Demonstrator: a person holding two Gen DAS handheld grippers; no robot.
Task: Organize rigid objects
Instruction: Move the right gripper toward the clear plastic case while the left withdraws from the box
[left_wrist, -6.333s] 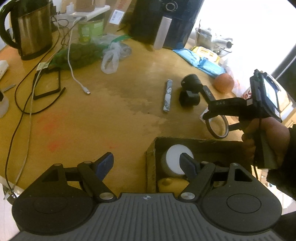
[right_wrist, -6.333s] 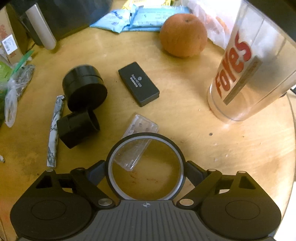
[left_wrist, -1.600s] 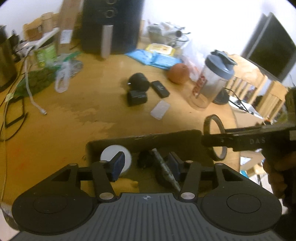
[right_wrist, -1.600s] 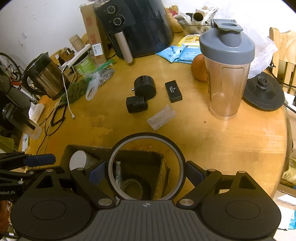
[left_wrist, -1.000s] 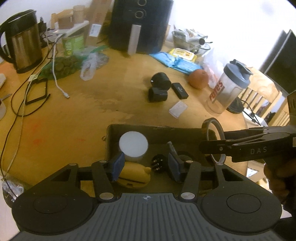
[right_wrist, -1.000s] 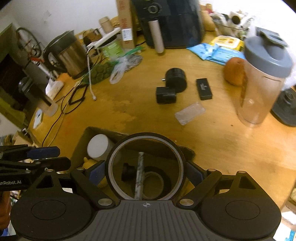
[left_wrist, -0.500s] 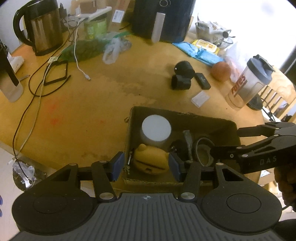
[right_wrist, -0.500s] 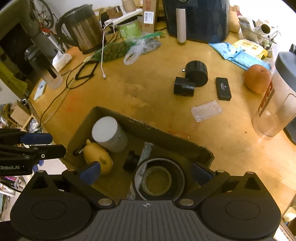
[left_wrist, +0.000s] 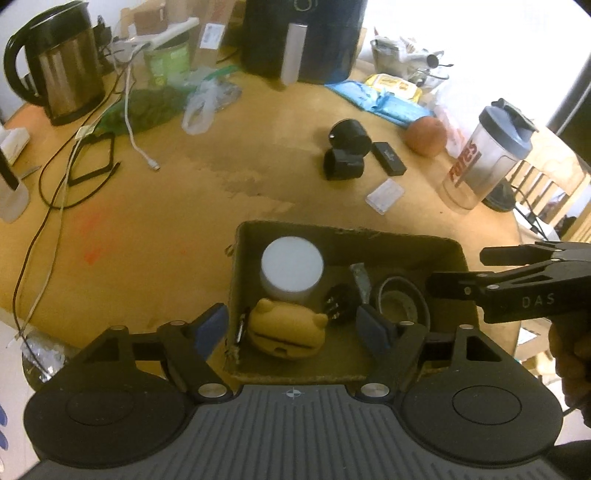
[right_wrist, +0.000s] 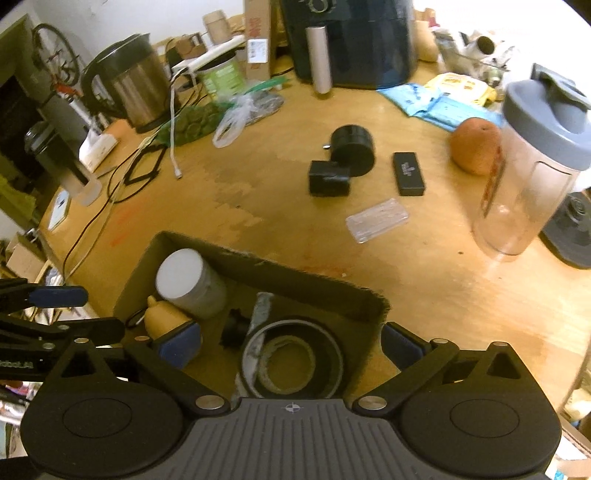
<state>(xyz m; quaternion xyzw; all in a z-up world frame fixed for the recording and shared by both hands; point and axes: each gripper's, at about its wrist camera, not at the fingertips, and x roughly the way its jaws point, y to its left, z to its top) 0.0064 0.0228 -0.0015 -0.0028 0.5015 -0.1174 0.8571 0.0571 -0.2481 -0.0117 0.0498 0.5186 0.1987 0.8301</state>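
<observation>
Over the cardboard box (right_wrist: 303, 280) we held the right gripper (right_wrist: 291, 341) wide and empty; the ring (right_wrist: 291, 363) lay inside at six o'clock, while the left gripper (left_wrist: 291, 325) was opening, empty too.

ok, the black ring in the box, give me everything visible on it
The black ring lies flat on the floor of the cardboard box, at the end nearest the right hand-held gripper, whose jaws stand wide open above it without touching. It is a dark round band with a pale grey rim, looking like metal or hard plastic. A smaller tan ring sits inside it. A grey patterned stick runs along its left edge, apparently touching. It seems undamaged.
</observation>
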